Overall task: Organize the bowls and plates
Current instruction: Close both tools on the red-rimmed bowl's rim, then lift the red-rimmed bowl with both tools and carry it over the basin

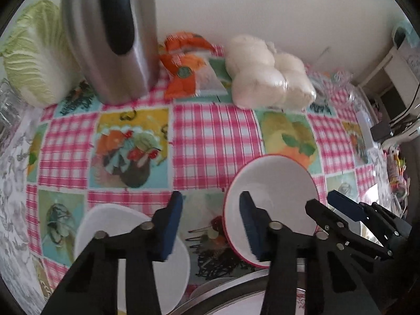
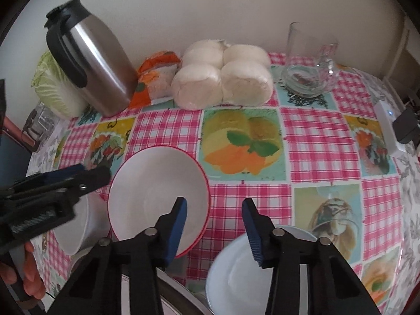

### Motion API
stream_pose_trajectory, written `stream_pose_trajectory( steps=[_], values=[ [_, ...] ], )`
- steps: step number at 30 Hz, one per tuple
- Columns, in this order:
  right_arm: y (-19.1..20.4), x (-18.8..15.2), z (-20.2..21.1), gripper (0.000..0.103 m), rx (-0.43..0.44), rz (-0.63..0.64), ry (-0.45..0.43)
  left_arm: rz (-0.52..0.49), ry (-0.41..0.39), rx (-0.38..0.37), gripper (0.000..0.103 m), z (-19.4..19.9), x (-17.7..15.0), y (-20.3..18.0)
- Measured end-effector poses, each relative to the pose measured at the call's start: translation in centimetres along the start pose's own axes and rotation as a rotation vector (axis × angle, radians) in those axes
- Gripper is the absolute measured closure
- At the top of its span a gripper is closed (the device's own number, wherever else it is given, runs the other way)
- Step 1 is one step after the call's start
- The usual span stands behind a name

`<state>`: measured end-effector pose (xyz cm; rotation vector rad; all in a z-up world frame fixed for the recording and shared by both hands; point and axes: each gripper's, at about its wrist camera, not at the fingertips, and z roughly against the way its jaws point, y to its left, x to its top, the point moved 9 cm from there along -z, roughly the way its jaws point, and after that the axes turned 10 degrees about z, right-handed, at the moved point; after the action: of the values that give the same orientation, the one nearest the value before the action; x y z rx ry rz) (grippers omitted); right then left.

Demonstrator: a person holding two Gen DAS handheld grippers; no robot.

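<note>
Right wrist view: no readable writing anywhere. A pink-checked, fruit-printed tablecloth (image 2: pixel 315 136) lies against a plain cream wall. On it sits a steel jug (image 2: pixel 99 63), then the red-rimmed white bowl (image 2: pixel 157 194). Both the left gripper (image 1: pixel 211 223) and right gripper (image 2: pixel 214 225) straddle its rim, jaws apart, gripping nothing.

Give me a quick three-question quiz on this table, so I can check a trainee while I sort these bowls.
1. True or false: the red-rimmed bowl is empty.
2. In the right wrist view, what stands right of the buns? A pan; B mug; C bottle.
3. Does the left gripper or the right gripper hold anything?
Key: 1 true; 2 B; 3 no, both are open and grip nothing.
</note>
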<state>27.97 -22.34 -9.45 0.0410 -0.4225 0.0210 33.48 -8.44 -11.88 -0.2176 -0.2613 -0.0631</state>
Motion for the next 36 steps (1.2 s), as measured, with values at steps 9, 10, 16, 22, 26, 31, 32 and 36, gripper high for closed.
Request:
stream_pose_trajectory(
  steps=[9, 10, 16, 22, 26, 31, 32, 36],
  values=[
    [0.8, -0.5, -2.5, 0.083, 0.023, 0.007, 0.065, -0.030, 0.071, 0.018, 0.075, -2.6, 0.1, -1.4],
    [0.9, -0.6, -2.9, 0.085, 0.029, 0.003, 0.076, -0.034, 0.080, 0.019, 0.076, -2.9, -0.1, -1.6],
    [1.1, -0.9, -4.1, 0.090, 0.048, -0.016, 0.113, -0.030, 0.115, 0.037, 0.083, -4.5, -0.6, -1.7],
    [1.5, -0.7, -4.3, 0.091, 0.023, 0.015, 0.117, -0.044, 0.101, 0.058, 0.086, -4.8, -0.7, -2.2],
    [1.6, -0.7, -4.3, 0.091, 0.007, 0.028, 0.102, -0.042, 0.082, 0.041, 0.092, -4.7, -0.6, -2.3],
    [1.3, -0.6, -4.2, 0.092, 0.007, 0.015, 0.091, -0.024, 0.052, 0.023, 0.092, -3.7, -0.7, -1.8],
    [1.2, -0.6, -4.1, 0.092, 0.009, 0.011, 0.090, -0.021, 0.045, 0.020, 0.092, -3.5, -0.6, -1.9],
    [0.7, -0.1, -3.3, 0.093, 0.008, -0.003, 0.063, -0.012, 0.014, -0.001, 0.092, -2.3, -0.1, -2.2]
  ],
)
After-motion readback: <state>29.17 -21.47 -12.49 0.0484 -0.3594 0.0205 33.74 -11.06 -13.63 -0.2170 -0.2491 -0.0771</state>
